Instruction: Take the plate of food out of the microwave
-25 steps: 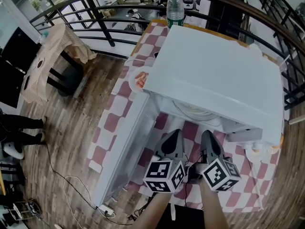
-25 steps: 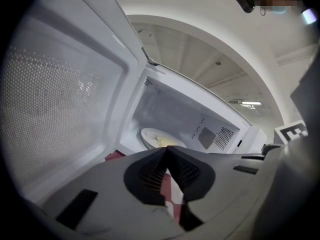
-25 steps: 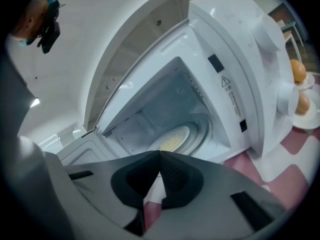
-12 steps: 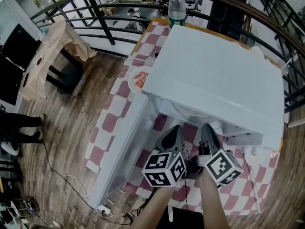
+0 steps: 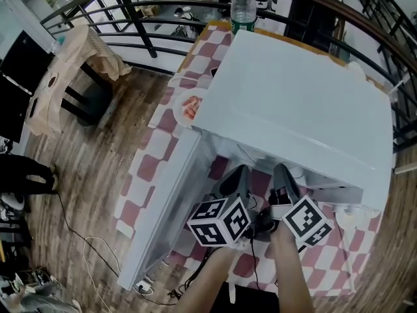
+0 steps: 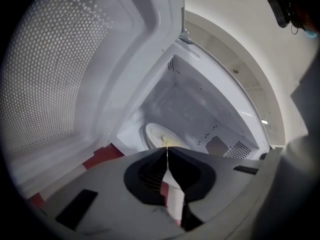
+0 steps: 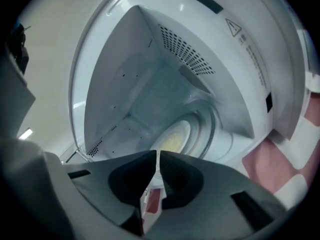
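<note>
The left tool [image 6: 166, 149] and right tool [image 7: 157, 153] sit lower in the head view than a second ago, and their marker cubes have rolled. The left tool is closed tip to tip and holds nothing. The right tool has just been opening to a narrow gap, with nothing in it. Ahead of both tools, the plate of food [image 7: 175, 141] rests untouched inside the open microwave [image 5: 293, 103]. The microwave door [image 5: 166, 201] stands open to the left of the left tool. Below the tools is a red-and-white checked bench [image 5: 146, 168]. Beyond it are a wooden floor [image 5: 85, 162] and a black railing [image 5: 137, 18].
</note>
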Available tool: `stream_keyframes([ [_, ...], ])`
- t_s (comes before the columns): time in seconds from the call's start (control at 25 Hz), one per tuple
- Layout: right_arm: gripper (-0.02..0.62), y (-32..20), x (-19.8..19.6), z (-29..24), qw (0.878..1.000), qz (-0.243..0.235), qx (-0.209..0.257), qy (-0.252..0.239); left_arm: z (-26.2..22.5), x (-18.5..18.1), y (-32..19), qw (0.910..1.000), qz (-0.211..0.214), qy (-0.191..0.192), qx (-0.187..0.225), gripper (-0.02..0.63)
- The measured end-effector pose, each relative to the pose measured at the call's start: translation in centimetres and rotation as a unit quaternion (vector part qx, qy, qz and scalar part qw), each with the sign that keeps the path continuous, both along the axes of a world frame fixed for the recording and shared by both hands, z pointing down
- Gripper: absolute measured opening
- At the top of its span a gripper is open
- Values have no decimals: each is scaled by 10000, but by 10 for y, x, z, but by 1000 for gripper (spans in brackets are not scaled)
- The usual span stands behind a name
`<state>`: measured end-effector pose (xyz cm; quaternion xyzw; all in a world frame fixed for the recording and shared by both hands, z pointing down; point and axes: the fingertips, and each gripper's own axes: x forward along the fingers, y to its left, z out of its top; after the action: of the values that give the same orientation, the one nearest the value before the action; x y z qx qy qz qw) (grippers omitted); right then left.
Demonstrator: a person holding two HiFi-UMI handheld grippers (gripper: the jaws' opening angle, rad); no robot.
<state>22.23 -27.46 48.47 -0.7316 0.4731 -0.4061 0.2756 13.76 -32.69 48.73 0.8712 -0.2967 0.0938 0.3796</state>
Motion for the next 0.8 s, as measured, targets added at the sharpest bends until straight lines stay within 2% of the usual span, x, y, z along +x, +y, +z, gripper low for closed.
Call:
stream_keyframes([
  [0.36, 47, -10, 5, 9, 9997, 8, -10, -244, 9, 5, -3, 9999, 76, -56, -67, 12],
  [0.56, 109, -10, 5, 14, 9972, 211, 95, -712, 12, 7, -5, 9999, 92, -64, -70, 12],
  [0.8, 147, -12, 8, 18, 9917, 435, 357, -1158, 12, 5, -6, 9999, 88, -37, -77, 12],
])
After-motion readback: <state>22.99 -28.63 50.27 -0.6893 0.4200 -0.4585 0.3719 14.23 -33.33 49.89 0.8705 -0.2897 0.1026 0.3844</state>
